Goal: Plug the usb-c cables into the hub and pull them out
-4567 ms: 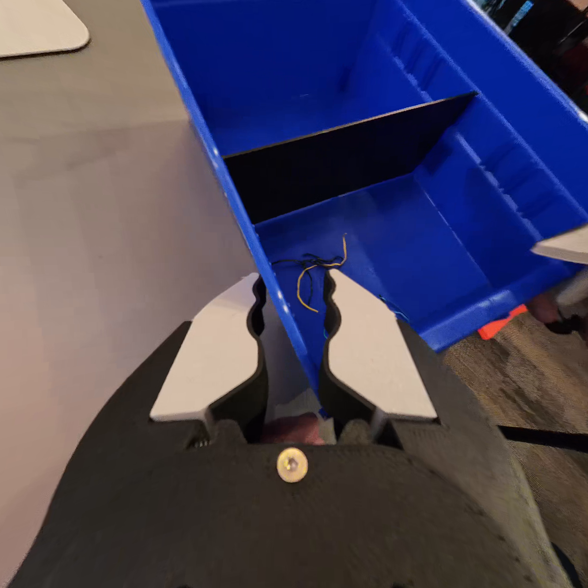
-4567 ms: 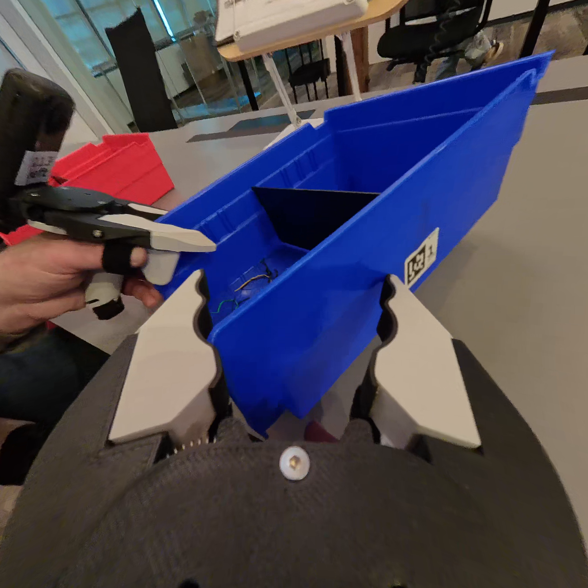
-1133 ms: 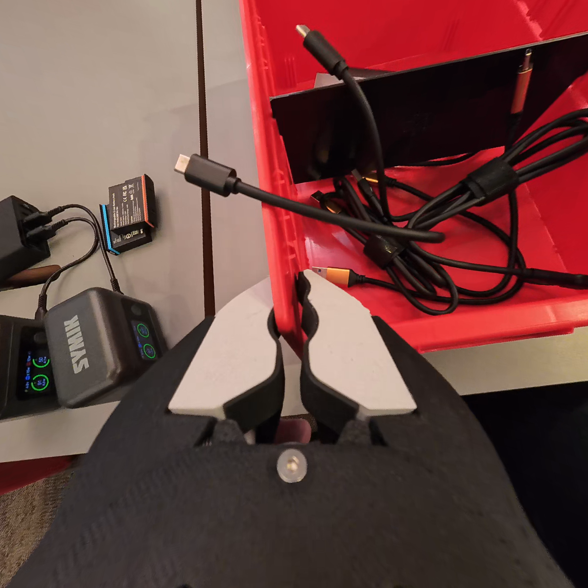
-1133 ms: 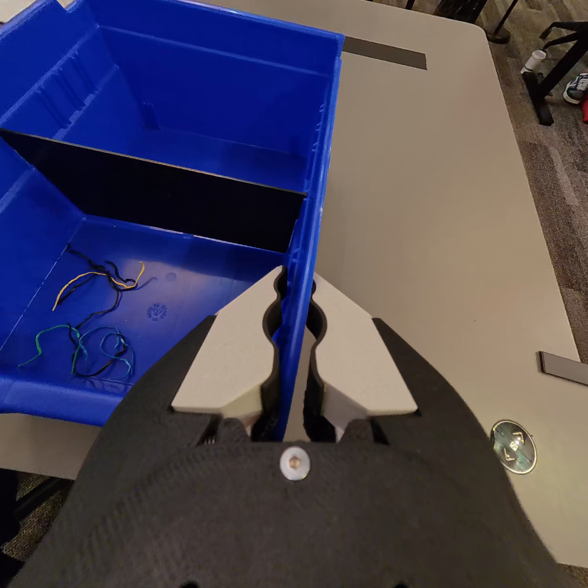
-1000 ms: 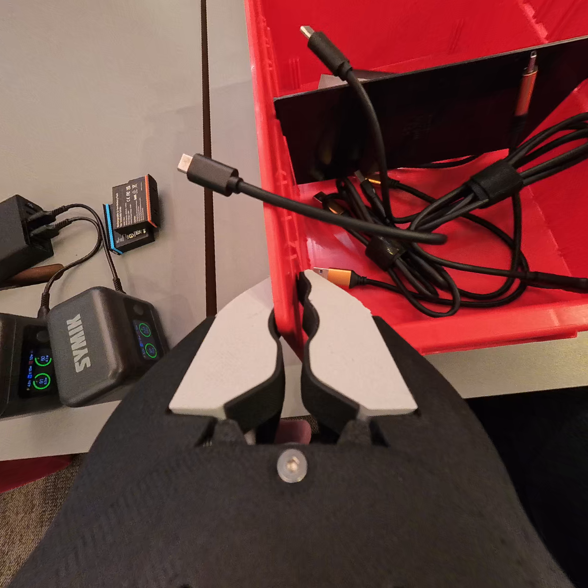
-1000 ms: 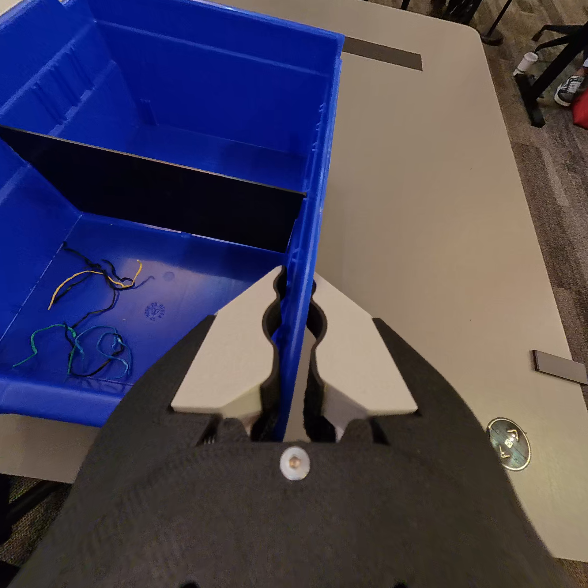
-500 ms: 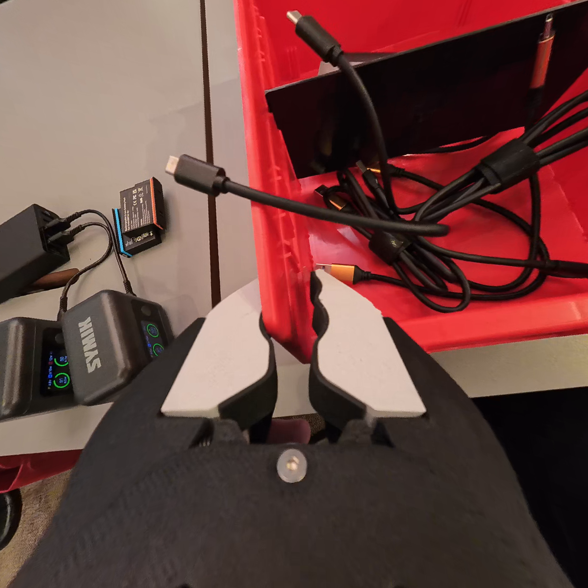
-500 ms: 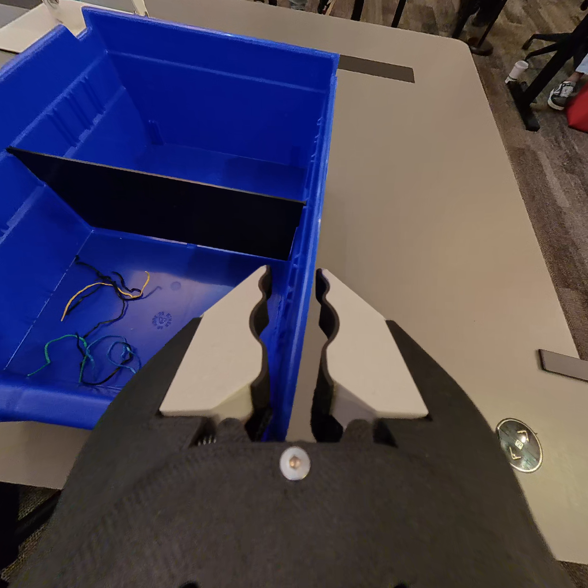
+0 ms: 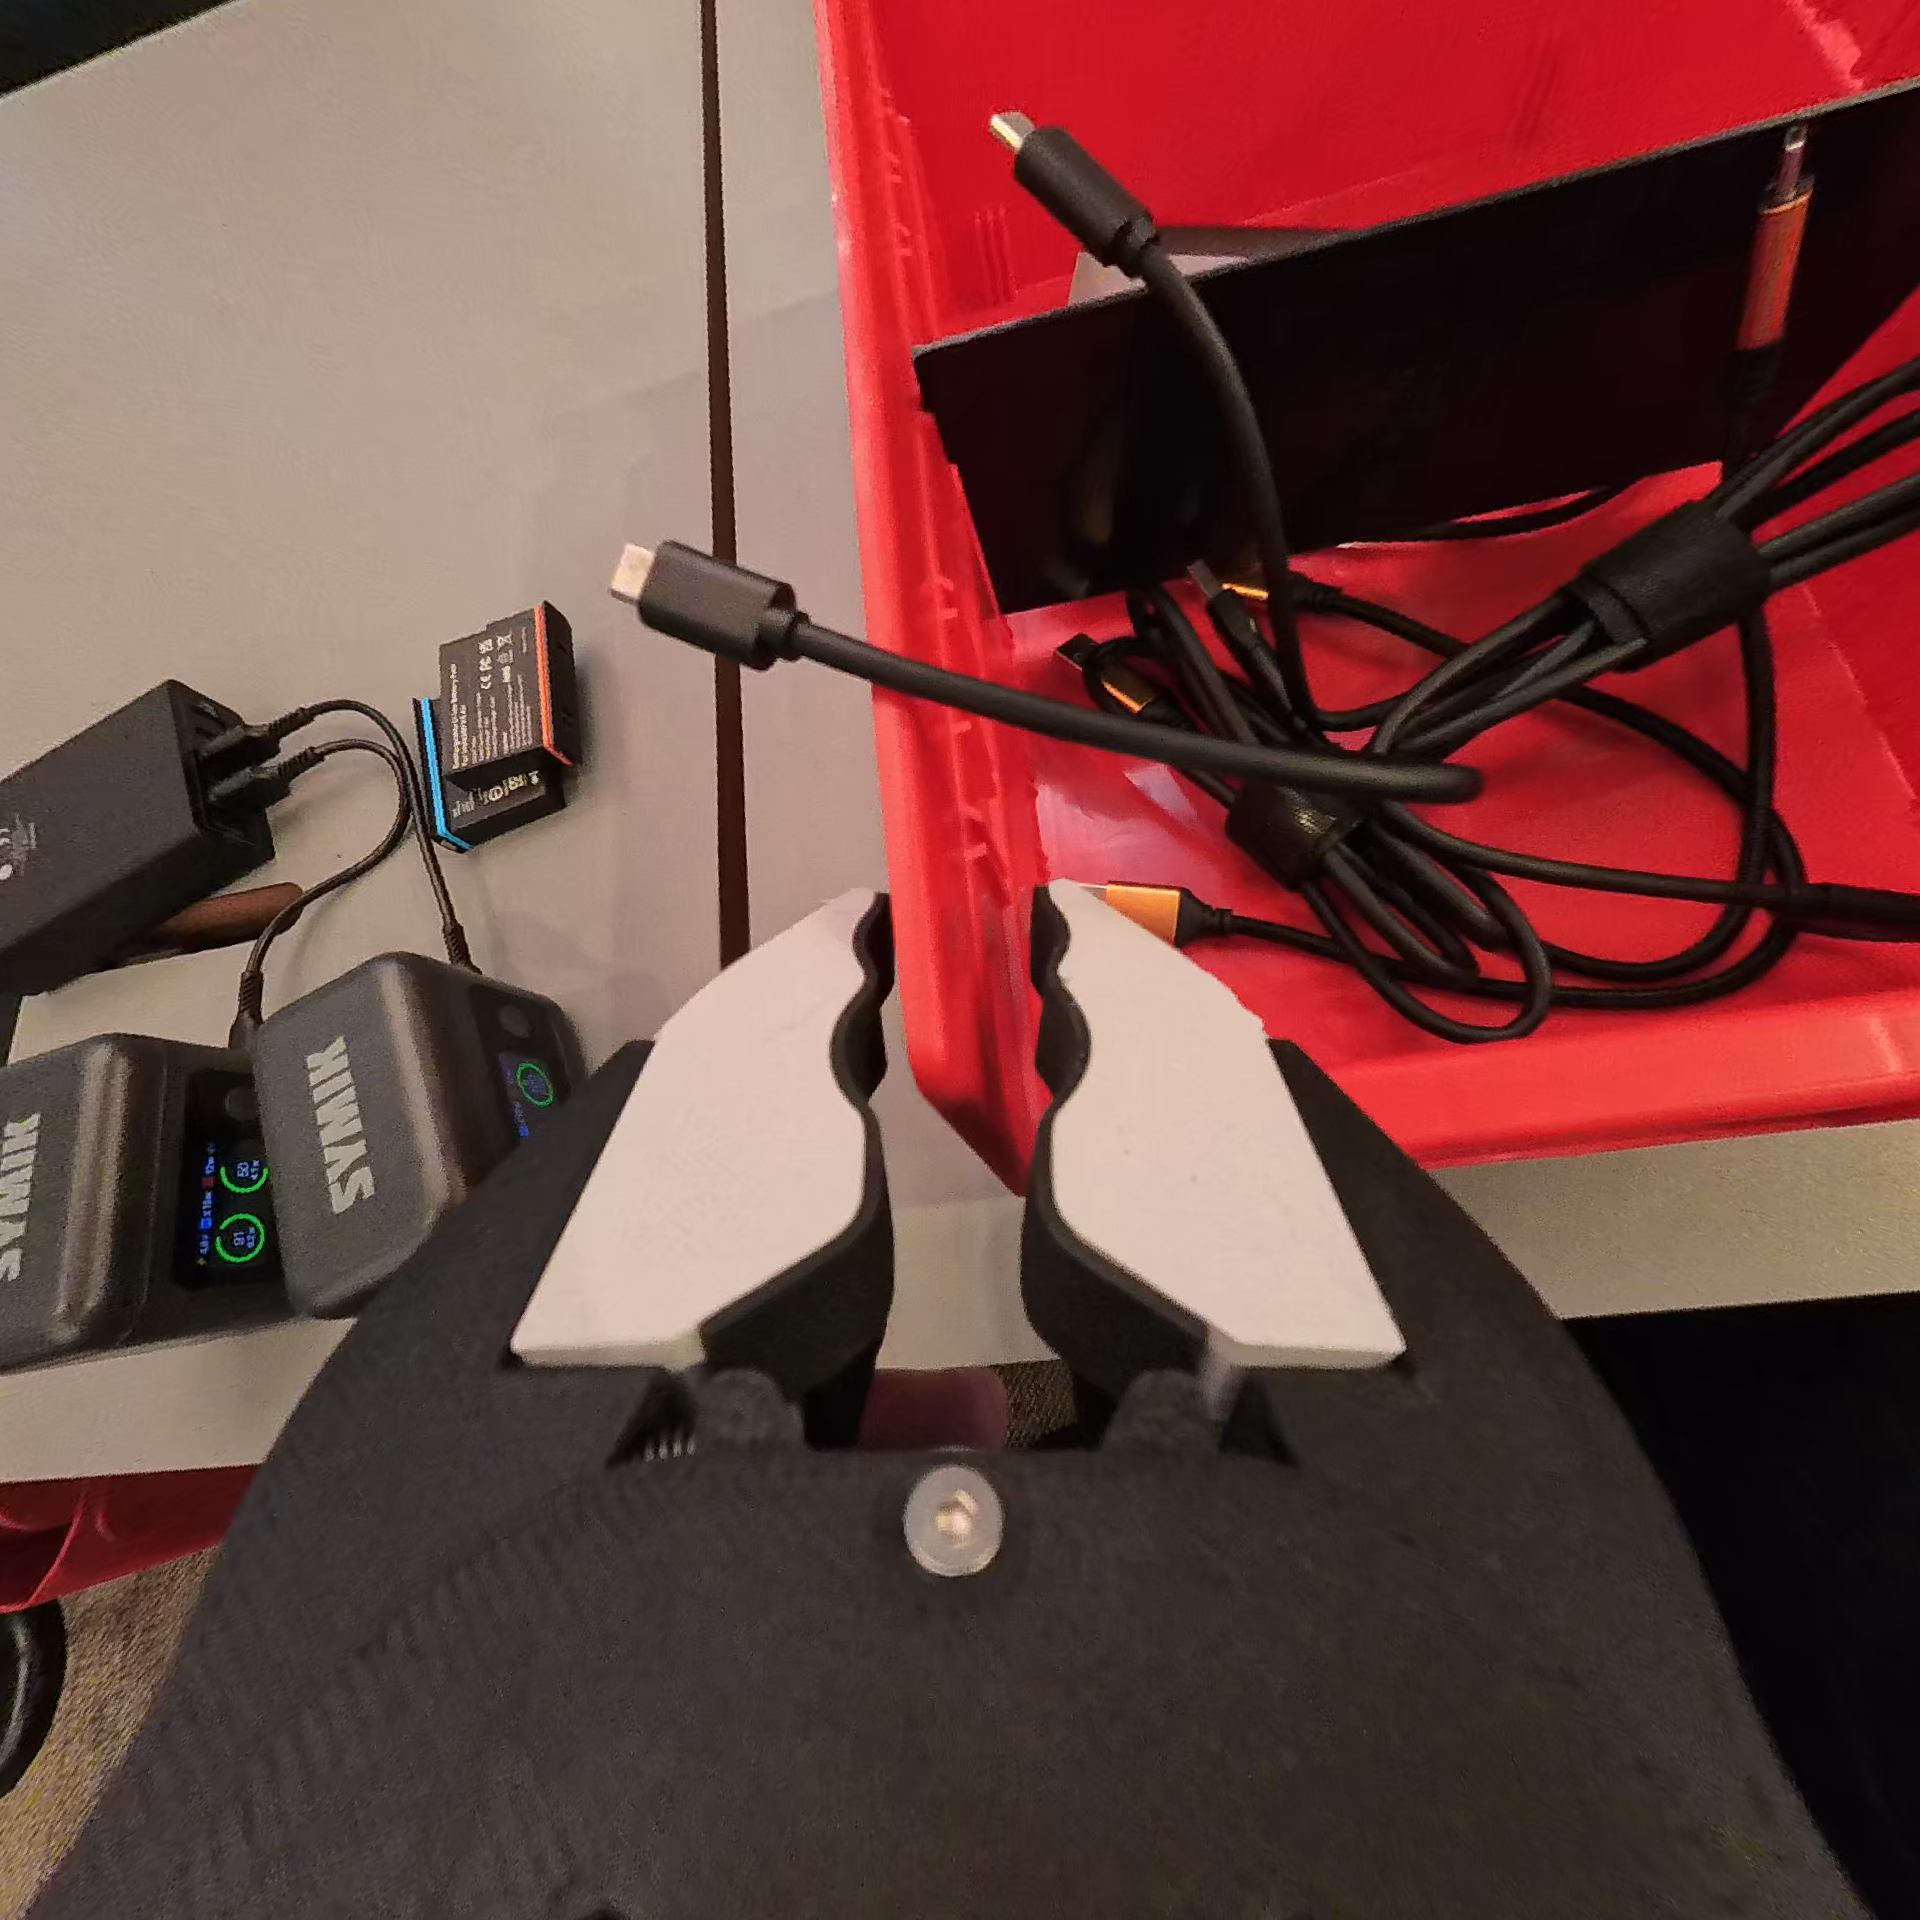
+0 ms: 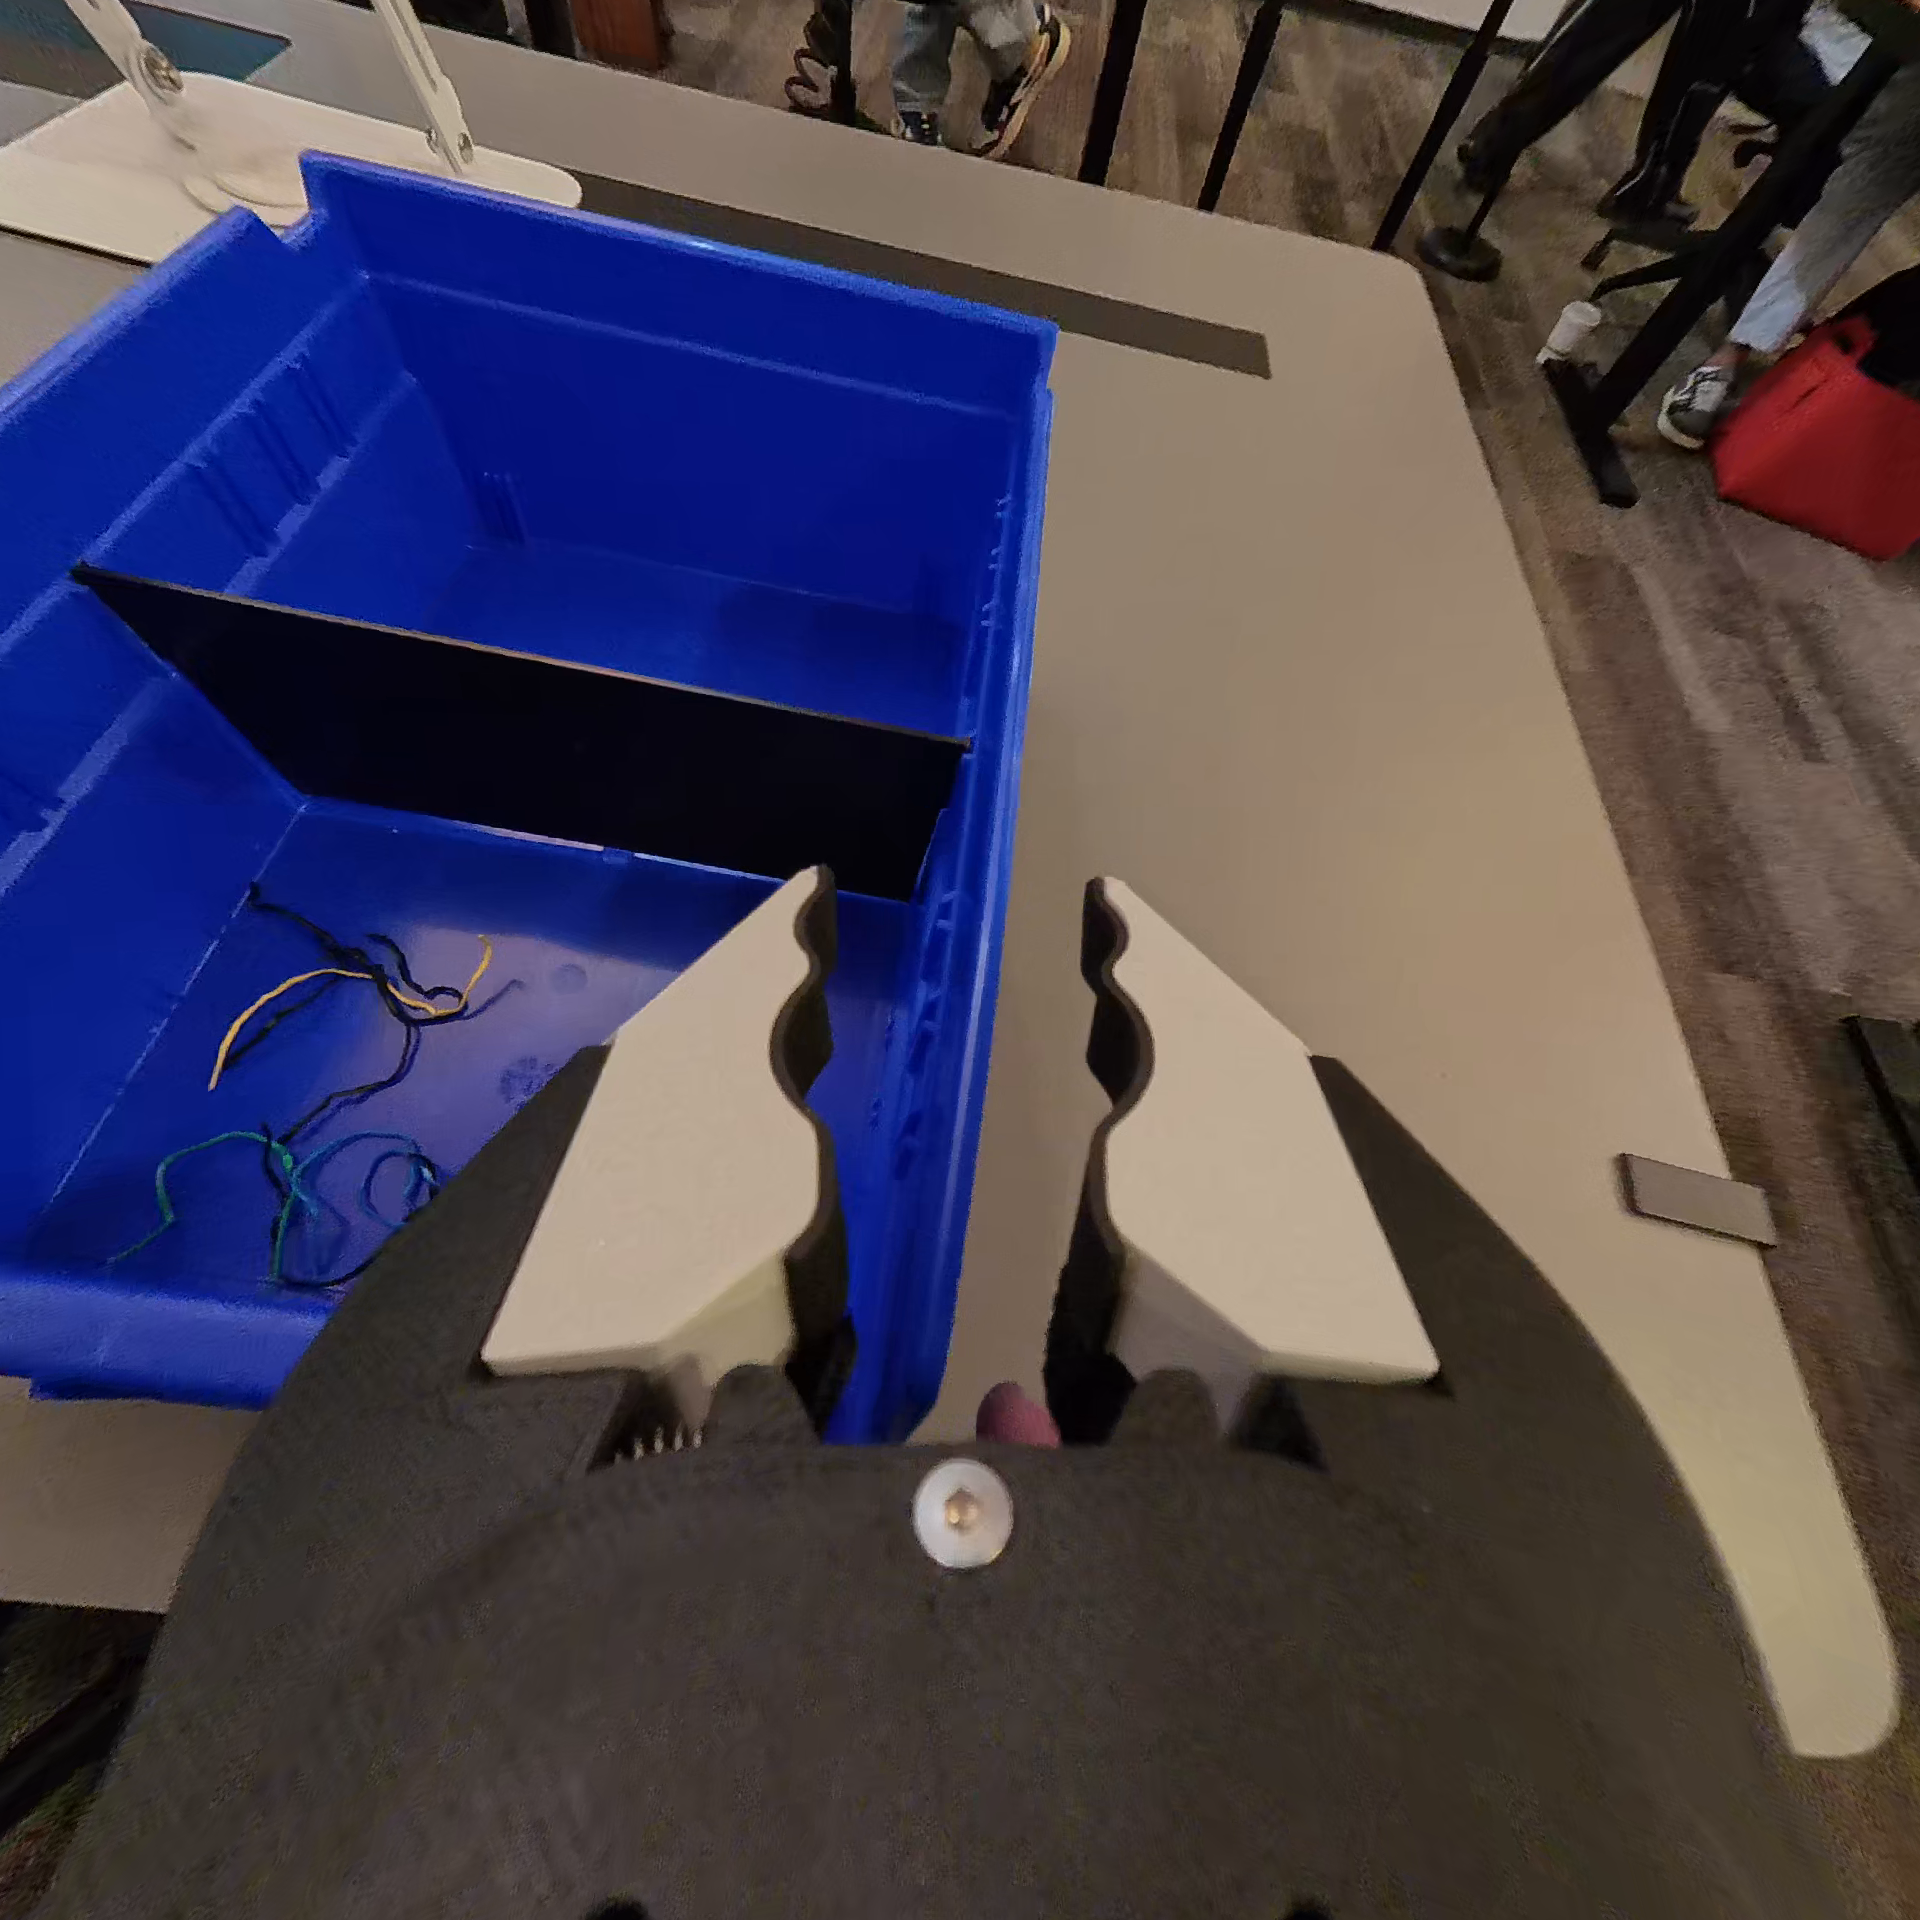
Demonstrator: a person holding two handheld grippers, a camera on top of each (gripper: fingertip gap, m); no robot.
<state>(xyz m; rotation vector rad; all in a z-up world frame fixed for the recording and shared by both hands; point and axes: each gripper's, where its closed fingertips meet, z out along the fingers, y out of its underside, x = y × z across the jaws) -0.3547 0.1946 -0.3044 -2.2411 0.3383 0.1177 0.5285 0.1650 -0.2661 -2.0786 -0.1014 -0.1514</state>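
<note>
- Fingers of the left gripper (image 9: 961, 914) stand a little apart, straddling the near left wall of the red bin (image 9: 940, 727); the wall sits in the gap and neither finger pinches it.
- Inside that bin, a tangle of black usb-c cables (image 9: 1455, 831) fills the near compartment, in front of a black divider (image 9: 1403, 416).
- One black plug (image 9: 707, 601) pokes out leftward over the bin's wall, hanging above the grey table (image 9: 364, 364).
- Farther left on the table lies a small battery (image 9: 499, 717), with a black hub (image 9: 114, 810) beyond it, two thin leads already seated in the hub.
- The right gripper (image 10: 956, 894) is spread wider, its fingers either side of the blue bin (image 10: 1023, 623)'s right wall, clear of it.
- In the blue bin's near compartment, only loose coloured threads (image 10: 322, 1091) lie.
</note>
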